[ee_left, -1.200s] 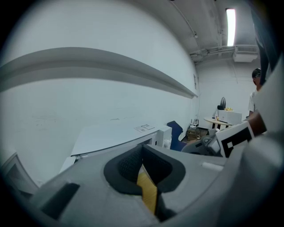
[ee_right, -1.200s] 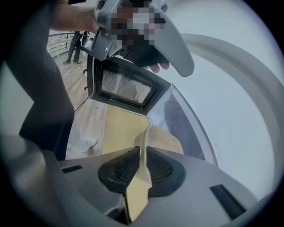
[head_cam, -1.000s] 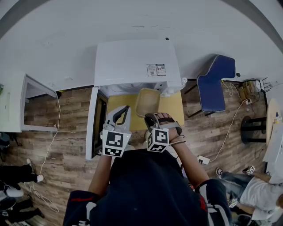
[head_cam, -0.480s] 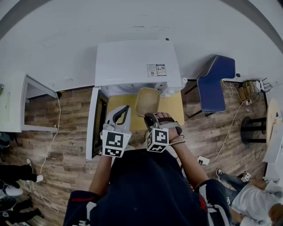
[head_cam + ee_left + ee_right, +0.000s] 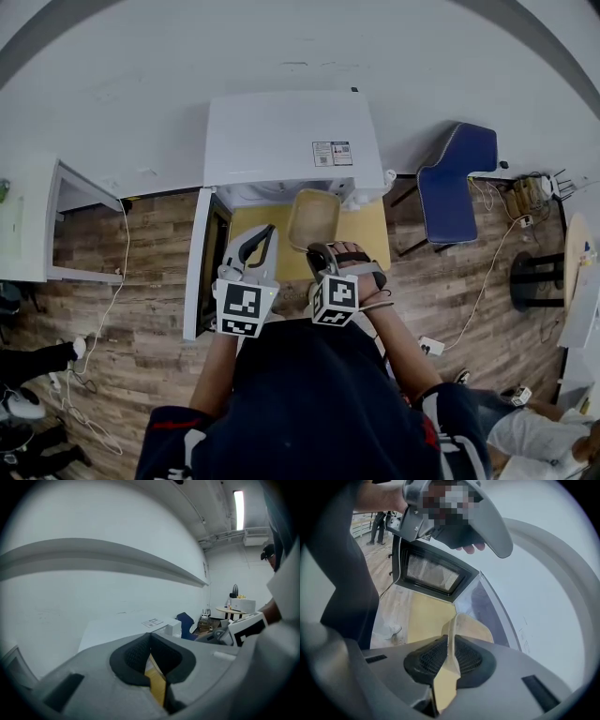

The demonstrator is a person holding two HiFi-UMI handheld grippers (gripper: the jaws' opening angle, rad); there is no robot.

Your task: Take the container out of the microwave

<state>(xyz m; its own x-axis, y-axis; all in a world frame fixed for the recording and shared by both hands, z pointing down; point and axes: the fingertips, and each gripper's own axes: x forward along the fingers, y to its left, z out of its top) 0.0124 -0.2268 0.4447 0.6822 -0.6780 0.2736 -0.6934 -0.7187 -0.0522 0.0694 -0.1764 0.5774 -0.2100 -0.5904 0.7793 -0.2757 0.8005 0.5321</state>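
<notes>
Container [image 5: 472, 629] still between right tongs [image 5: 449, 654]

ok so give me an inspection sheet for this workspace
surface: yellow surface under the microwave, whose door is open
job's things: beige container in front of the microwave opening, over the yellow surface
clutter: nothing seen
grippers: right gripper shut on the container's rim; left gripper shut, empty
cables: white cable on the floor at left; second cable at right, near a power strip
surroundings: wood floor, blue chair, white cabinet, people at the edges
</notes>
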